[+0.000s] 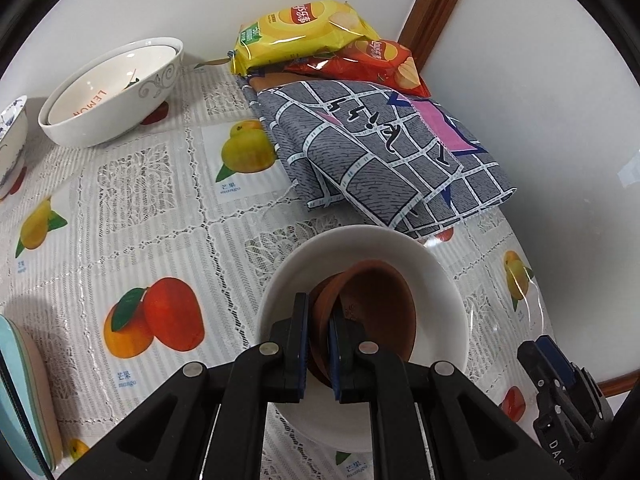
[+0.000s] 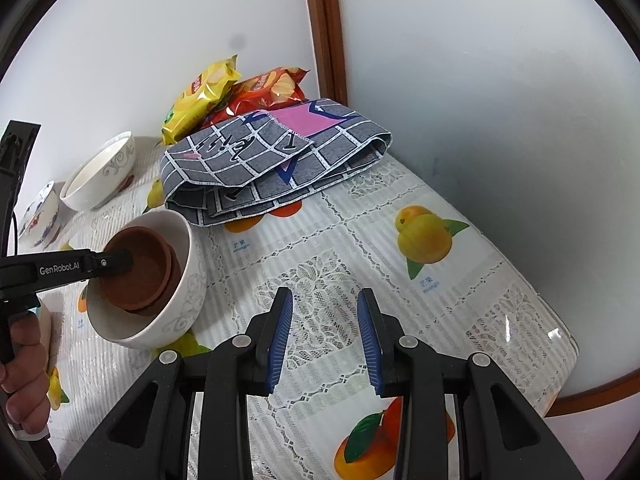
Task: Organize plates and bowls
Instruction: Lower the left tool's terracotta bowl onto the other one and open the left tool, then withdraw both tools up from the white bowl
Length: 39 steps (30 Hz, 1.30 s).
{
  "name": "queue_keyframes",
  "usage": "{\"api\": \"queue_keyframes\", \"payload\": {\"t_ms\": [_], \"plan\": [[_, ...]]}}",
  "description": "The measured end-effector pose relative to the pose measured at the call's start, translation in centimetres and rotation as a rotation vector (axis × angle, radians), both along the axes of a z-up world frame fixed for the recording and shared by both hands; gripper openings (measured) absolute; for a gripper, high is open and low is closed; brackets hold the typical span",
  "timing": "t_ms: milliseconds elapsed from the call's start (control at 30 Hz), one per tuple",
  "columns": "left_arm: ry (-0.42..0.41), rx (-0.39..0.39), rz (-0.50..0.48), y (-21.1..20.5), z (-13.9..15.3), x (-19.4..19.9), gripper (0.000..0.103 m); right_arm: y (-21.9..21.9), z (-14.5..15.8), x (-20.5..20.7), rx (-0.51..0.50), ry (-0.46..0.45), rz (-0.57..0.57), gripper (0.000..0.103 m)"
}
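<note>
From the left wrist, the left gripper (image 1: 319, 344) has its fingers clenched on the near rim of the brown dishes (image 1: 372, 312) nested inside the white bowl (image 1: 436, 276); I would lower them flat before releasing. Beyond the fingertips lies the folded cloth (image 1: 380, 156). From the right wrist, the right gripper (image 2: 325, 336) stands released over bare table (image 2: 460, 320), whose edge curves close on the right.
</note>
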<state>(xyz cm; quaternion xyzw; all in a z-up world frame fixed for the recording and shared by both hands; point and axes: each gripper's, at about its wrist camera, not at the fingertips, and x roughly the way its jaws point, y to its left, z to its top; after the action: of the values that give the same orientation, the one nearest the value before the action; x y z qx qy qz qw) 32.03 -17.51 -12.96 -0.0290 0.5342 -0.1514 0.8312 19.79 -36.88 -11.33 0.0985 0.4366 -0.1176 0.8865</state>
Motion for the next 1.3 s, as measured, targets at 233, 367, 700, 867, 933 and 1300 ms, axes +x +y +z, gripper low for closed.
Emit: {"api": "queue_keyframes", "payload": {"t_ms": [233,367,700,867,933,1300], "plan": [[0.008,0.008,-0.015,-0.2,0.1,-0.2,0.011,0.2,0.0,-0.1,-0.002,0.009,0.003,0.034],[0.019,0.007,-0.025,0.0,0.4,-0.7,0.013,0.6,0.5,-0.3,-0.006,0.007,0.008,0.034],[-0.050,-0.007,-0.033,1.9,4.2,-3.9,0.028,3.0,3.6,-2.0,-0.034,-0.035,0.036,0.050],[-0.097,-0.018,-0.023,3.9,6.6,-6.4,0.034,4.9,5.7,-3.2,-0.024,-0.044,0.048,0.052],[-0.112,-0.028,-0.021,5.0,7.6,-7.6,0.034,5.7,6.5,-3.8,-0.032,-0.047,0.051,0.053],[-0.187,-0.047,-0.031,10.6,10.8,-11.8,0.042,12.3,10.9,-8.4,-0.120,-0.087,0.023,0.071]]}}
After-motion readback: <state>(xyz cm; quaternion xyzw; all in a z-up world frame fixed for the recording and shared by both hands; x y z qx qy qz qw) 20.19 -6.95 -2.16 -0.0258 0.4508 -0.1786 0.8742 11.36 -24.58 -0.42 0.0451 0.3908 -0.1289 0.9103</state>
